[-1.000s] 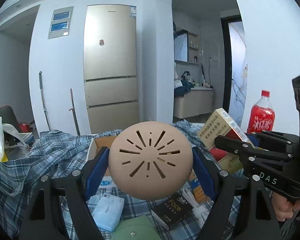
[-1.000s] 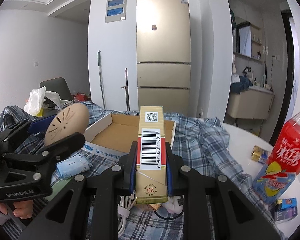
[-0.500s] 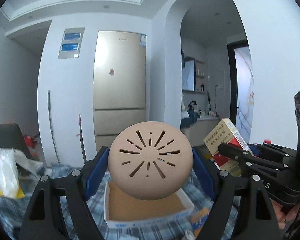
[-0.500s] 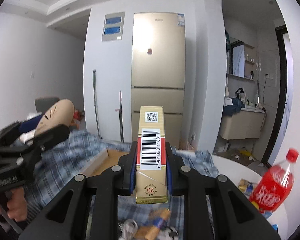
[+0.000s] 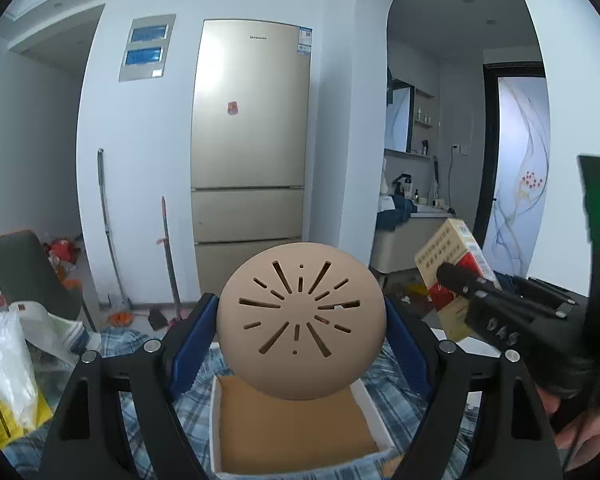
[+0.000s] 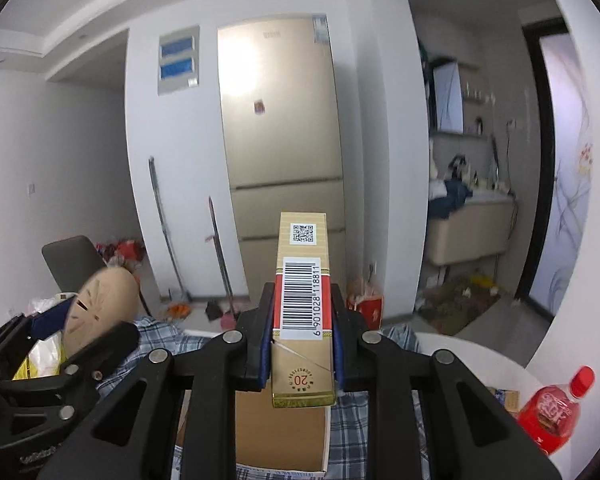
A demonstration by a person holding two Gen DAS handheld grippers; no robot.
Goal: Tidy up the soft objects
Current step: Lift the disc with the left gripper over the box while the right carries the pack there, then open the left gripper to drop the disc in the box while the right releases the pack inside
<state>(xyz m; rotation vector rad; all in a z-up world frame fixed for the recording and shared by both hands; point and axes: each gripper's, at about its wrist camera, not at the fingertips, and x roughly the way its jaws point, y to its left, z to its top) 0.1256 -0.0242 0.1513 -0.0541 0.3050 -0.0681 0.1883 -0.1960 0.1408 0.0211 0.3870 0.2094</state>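
My left gripper (image 5: 300, 320) is shut on a tan round soft disc with slit cut-outs (image 5: 300, 326), held above an open white cardboard box with a brown floor (image 5: 296, 428). My right gripper (image 6: 302, 324) is shut on a gold and red cigarette carton (image 6: 303, 312), held upright over the same box (image 6: 280, 432). In the left wrist view the right gripper (image 5: 476, 300) and its carton (image 5: 452, 264) show at the right. In the right wrist view the left gripper (image 6: 72, 344) and the disc (image 6: 100, 308) show at the left.
A blue plaid cloth (image 5: 124, 340) covers the round white table (image 6: 472, 356). A red drink bottle (image 6: 556, 416) stands at the table's right. A white plastic bag (image 5: 8, 360) lies at the left. A fridge (image 5: 248, 168), a chair (image 5: 24, 272) and brooms stand behind.
Both grippers have risen and tilted up with their loads; the views now look over the table toward the fridge. The box now lies directly below both grippers.
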